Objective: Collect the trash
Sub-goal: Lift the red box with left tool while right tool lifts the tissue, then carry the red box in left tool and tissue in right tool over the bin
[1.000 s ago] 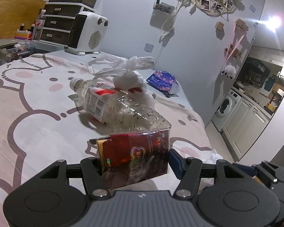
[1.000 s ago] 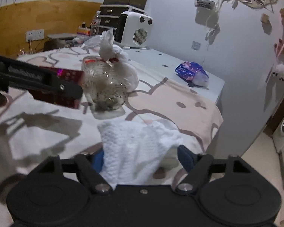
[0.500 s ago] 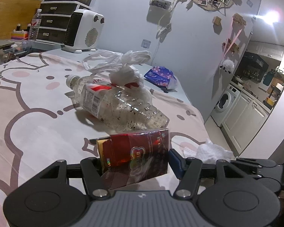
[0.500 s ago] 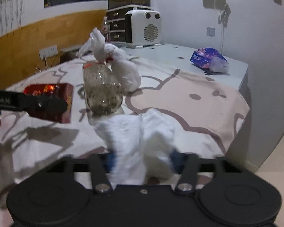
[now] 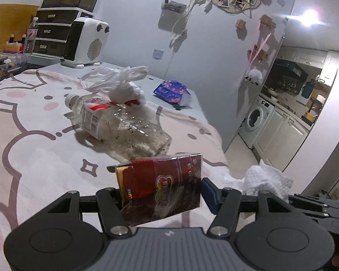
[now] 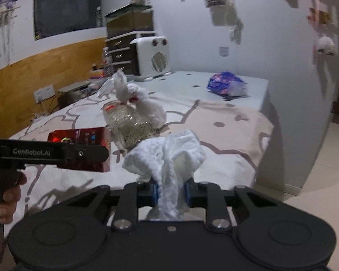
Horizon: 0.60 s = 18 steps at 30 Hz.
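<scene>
Both hands carry one piece of trash each, so two items leave the bed in a single pass; this is the likely reason for the paired hold. The remaining trash lies on the patterned bedspread (image 5: 34, 149): an empty plastic bottle (image 5: 119, 126) on its side, with a knotted white plastic bag (image 5: 122, 85) touching its far flank.

Left gripper (image 5: 162, 192): jaws stand at a medium width, set by the load; the pads press on both side faces of a red cigarette pack (image 5: 162, 187), which sits tilted, its open gold-lined end toward the left of the left wrist view. The pack is clear of the bedspread and hangs in front of the bottle's base.

Right gripper (image 6: 169, 192): jaws have just been closing and now stand narrow; the blue pads pinch the lower tail of a crumpled white tissue (image 6: 167, 155), whose bulk bulges free above the fingers. The tissue is soft and compresses, hence the near-complete closure.

In the right wrist view the left gripper and its pack appear at the left; a person's hand (image 6: 9, 194) holds that tool's handle. No bin or collection bag is visible in either view; the drop point cannot be told.
</scene>
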{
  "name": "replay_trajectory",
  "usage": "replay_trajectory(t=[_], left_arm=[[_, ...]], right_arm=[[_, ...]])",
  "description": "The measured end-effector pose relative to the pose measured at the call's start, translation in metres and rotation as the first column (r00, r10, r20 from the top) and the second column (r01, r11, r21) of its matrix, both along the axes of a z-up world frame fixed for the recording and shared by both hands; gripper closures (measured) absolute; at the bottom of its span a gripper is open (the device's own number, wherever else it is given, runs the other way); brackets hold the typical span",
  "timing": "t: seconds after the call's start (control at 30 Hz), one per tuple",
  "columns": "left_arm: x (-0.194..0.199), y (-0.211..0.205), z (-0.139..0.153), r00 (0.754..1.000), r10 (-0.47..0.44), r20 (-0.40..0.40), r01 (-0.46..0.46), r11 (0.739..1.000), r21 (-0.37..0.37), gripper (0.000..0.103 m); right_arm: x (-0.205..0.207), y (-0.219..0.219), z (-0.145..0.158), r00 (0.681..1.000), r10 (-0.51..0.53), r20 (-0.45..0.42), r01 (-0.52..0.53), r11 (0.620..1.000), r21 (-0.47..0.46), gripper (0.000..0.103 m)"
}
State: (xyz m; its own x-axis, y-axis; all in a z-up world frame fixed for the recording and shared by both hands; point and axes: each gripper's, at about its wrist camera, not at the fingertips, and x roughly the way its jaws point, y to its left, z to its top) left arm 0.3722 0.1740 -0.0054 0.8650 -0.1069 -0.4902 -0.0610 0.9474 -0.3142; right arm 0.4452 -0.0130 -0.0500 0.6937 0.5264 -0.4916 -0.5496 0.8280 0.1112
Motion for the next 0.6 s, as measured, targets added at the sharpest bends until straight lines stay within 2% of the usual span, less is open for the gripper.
replay_trajectory(t=[0.3,0.6], left_arm=[[-0.035,-0.035,-0.002,1.0,-0.022,-0.012,0.022,1.0,0.006,0.041],[-0.068,-0.091,0.003,0.997,-0.079,0.0,0.079,0.997,0.013,0.041]], right_arm=[[-0.037,-0.042,0.006,0.996,-0.088,-0.005,0.088,0.995,0.041,0.08],[-0.086,-0.095,0.005,0.988,-0.154,-0.009,0.155,0.987,0.041,0.08]])
